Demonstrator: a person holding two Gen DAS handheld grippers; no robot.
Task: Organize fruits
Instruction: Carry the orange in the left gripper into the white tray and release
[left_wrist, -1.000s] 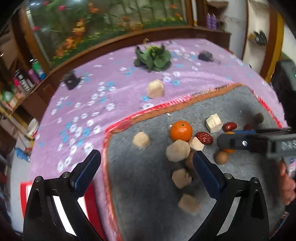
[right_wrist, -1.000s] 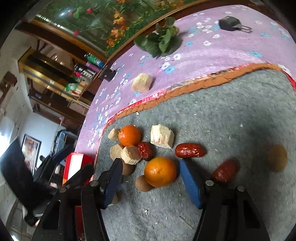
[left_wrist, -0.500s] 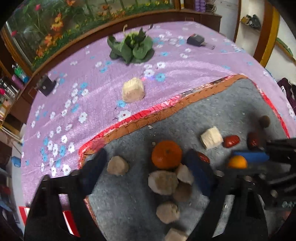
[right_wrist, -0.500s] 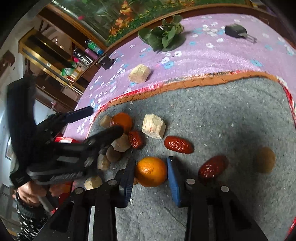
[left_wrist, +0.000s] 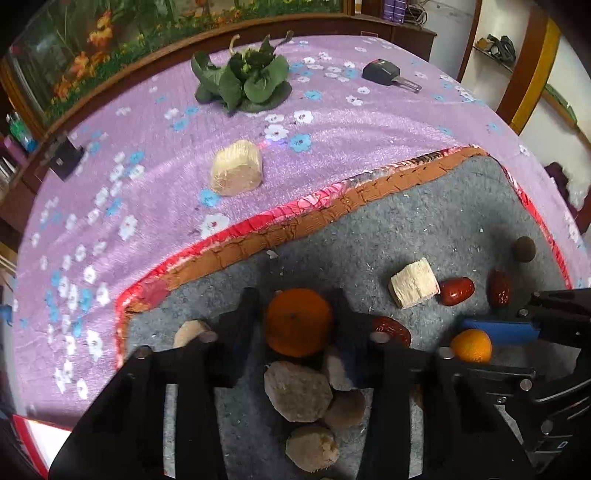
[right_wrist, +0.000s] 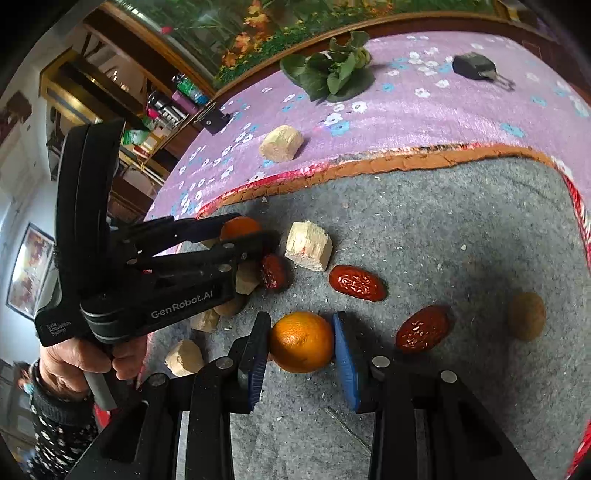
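Two oranges lie on a grey mat. My left gripper is shut on the left orange, its fingers against both sides. My right gripper is shut on the right orange, which also shows in the left wrist view. Red dates lie to the right on the mat. A brown round fruit sits further right. Both oranges rest on the mat.
Several tan blocks lie clustered under the left gripper. One pale block sits by the dates, another on the purple flowered cloth. A leafy green vegetable and a black key lie at the back.
Both grippers moved forward and down and closed: the left onto the left orange, the right onto the right orange. The left gripper came in from the left over the blocks.
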